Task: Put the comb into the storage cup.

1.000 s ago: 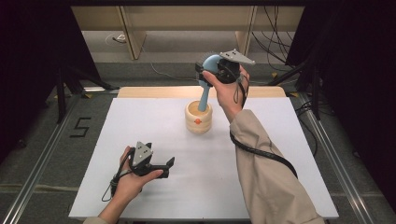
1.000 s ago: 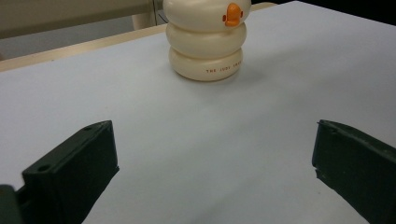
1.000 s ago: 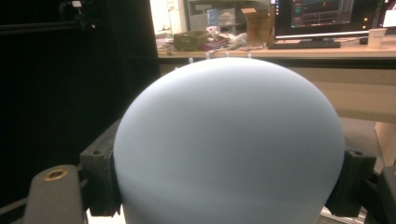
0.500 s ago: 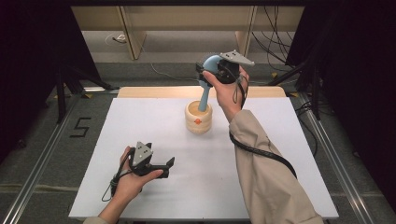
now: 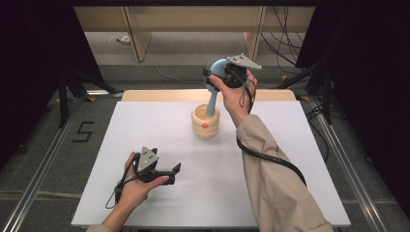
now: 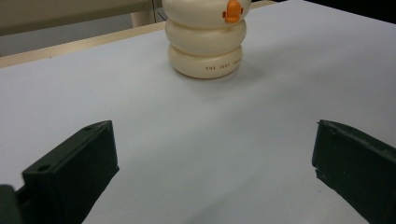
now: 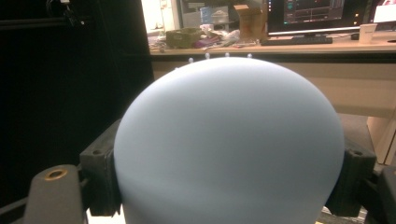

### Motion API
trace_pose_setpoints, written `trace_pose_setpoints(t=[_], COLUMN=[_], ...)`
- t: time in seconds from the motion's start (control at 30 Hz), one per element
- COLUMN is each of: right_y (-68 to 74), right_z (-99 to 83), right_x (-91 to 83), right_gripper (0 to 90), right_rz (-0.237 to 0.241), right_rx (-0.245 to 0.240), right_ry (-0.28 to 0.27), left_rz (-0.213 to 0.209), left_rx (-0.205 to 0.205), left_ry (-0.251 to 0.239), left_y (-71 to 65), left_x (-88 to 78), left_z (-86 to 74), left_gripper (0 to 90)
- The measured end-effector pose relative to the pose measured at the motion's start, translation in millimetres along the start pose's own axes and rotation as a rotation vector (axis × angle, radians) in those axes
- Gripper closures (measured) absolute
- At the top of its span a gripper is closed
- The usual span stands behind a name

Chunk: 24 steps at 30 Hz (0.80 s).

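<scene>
Nearest the person, the left tongs [image 5: 170, 172] rest low on the white counter [image 5: 121, 145], jaws spread wide with nothing between them, pointing toward the far middle of the counter; through the left gripper view the cream ringed holder [image 6: 206, 41] stands upright well ahead of those open jaws, an orange tab on its upper ring. Farther out, in the high view, that holder [image 5: 205, 122] sits near the counter's far middle, and a pale blue brush [image 5: 214, 86] rises out of it, its handle down in the holder's mouth and its long axis standing nearly upright, tilted slightly toward the far side. The right tongs [image 5: 211, 79] are clamped on the brush's rounded head, high above the holder; in the right gripper view the two black jaws press against either side of the blue dome [image 7: 229, 140] (the grip is wide because the head is wide). So the thing to be handled lies straight below the right tongs, and the right hand is plainly the nearer one; the coming move looks to me like a travel along that upright axis. Against the earlier frames nothing has changed: both hands, the brush and the holder sit as they did.
</scene>
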State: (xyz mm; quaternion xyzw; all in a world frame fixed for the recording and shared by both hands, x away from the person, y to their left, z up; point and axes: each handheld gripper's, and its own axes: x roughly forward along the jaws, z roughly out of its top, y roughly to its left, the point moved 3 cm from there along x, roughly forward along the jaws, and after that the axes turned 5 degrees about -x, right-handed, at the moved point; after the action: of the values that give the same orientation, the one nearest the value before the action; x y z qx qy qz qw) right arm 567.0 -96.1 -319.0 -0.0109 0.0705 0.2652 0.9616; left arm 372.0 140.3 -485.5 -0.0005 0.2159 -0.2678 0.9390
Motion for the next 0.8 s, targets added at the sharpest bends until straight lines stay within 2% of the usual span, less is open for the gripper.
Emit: trace_pose_setpoints(t=[0.8], right_y=[2.1], right_z=[-8.9], right_x=[7.7], right_gripper=[20.0], right_rz=[0.004], right_rx=[-0.007], right_ry=[0.000], left_rz=[-0.001], left_rx=[-0.003], left_ry=[0.000], left_y=[-0.5], left_x=[0.3], left_z=[-0.5], left_gripper=[0.0])
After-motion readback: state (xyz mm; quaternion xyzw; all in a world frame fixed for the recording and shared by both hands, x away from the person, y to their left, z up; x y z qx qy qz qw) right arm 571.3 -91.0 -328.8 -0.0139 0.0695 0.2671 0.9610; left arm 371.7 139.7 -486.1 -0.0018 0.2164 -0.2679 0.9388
